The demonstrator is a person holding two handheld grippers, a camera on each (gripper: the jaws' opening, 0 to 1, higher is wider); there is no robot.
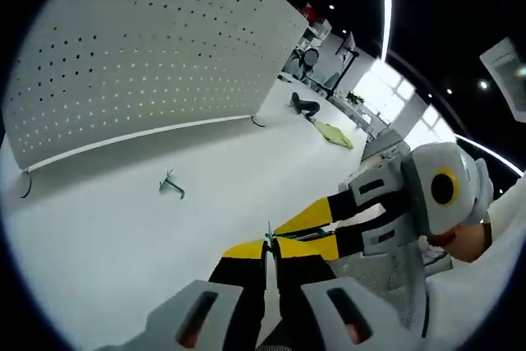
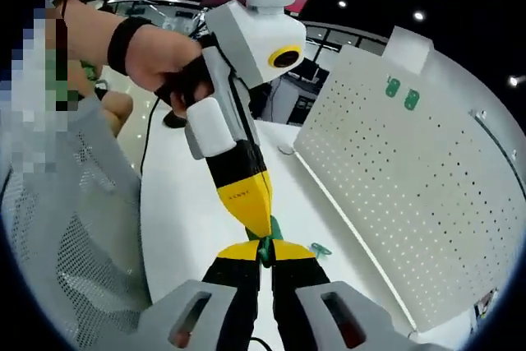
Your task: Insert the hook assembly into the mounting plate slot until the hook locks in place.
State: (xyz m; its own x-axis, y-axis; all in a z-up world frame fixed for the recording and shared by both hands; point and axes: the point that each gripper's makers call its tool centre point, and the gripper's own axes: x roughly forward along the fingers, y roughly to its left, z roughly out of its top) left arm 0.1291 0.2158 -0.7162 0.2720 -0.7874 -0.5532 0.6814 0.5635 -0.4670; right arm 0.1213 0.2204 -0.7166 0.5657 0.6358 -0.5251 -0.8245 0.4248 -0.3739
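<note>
Two claws met tip to tip: left claw (image 1: 269, 246) and right claw (image 2: 265, 251) both pinched one small green hook piece (image 2: 267, 240) (thin, light, probably stiff; a hold by its stem looked safest). Farther off, a wire hook (image 1: 172, 186) lay on the smooth white tabletop (image 1: 123, 236), before the matte pegboard (image 1: 148, 55).

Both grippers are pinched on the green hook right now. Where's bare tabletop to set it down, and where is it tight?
Free: the white table between the pegboard foot and the left gripper, apart from one loose hook. Crowded: where the left gripper and right gripper meet on the green hook assembly. Past the pegboard's far end lie a dark object and a yellow-green cloth.
</note>
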